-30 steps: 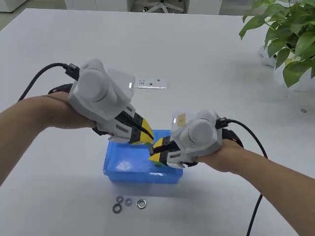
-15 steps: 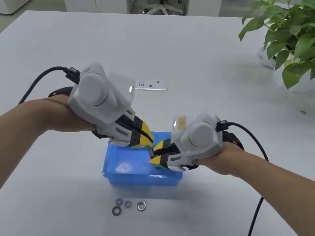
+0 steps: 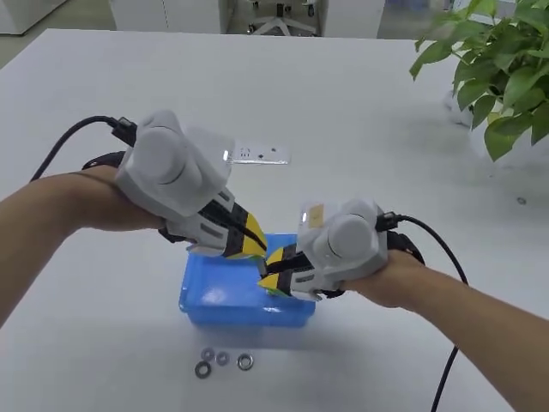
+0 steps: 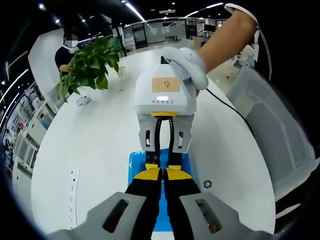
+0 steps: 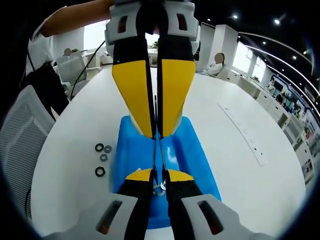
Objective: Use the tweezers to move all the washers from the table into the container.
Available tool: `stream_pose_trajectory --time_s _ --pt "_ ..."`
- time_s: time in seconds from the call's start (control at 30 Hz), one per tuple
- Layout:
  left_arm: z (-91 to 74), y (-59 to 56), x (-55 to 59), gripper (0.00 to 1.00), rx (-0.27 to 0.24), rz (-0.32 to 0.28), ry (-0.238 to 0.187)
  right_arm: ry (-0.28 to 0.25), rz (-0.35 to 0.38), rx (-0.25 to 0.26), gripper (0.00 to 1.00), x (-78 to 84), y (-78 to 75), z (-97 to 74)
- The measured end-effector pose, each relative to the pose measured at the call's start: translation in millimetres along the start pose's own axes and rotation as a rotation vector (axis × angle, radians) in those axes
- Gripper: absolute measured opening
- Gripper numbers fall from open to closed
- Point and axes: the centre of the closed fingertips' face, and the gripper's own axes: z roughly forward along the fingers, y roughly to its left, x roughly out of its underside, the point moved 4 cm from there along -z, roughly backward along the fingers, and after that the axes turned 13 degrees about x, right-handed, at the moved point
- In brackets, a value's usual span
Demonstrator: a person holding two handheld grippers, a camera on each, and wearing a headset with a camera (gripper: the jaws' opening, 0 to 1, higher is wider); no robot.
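A blue container [image 3: 225,299] sits on the white table. Both grippers meet tip to tip above its right half. My left gripper [image 3: 256,245] is shut on thin metal tweezers [image 5: 155,117]. These run down into my right gripper [image 5: 159,176], whose jaws are shut on their lower part. A small ring that looks like a washer [image 5: 160,189] shows at the tweezer tips, over the container [image 5: 192,150] floor. Several washers [image 3: 222,360] lie together on the table in front of the container; in the right gripper view these washers [image 5: 102,157] lie left of it.
A white power strip [image 3: 260,154] lies beyond the container. A leafy plant [image 3: 502,73] stands at the table's far right. Black cables [image 3: 69,142] trail from both grippers. Office chairs [image 3: 279,13] stand past the far table edge.
The head camera has tilted a little, so the scene sits slightly higher. Both grippers stay nearly still over the container, and the washers on the table have not moved.
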Motion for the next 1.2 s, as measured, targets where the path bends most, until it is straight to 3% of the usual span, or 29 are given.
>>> stream_pose_trajectory --time_s 0.73,1.2 --pt "-21.7 -23.8 -20.9 0.05 -0.015 0.01 0.013 -0.044 -0.001 0.028 0.11 -27.5 13.4 -21.5" --pt "-29.7 -46.4 -23.0 0.05 -0.027 0.002 0.035 -0.061 -0.018 0.02 0.11 -40.0 32.3 -27.9"
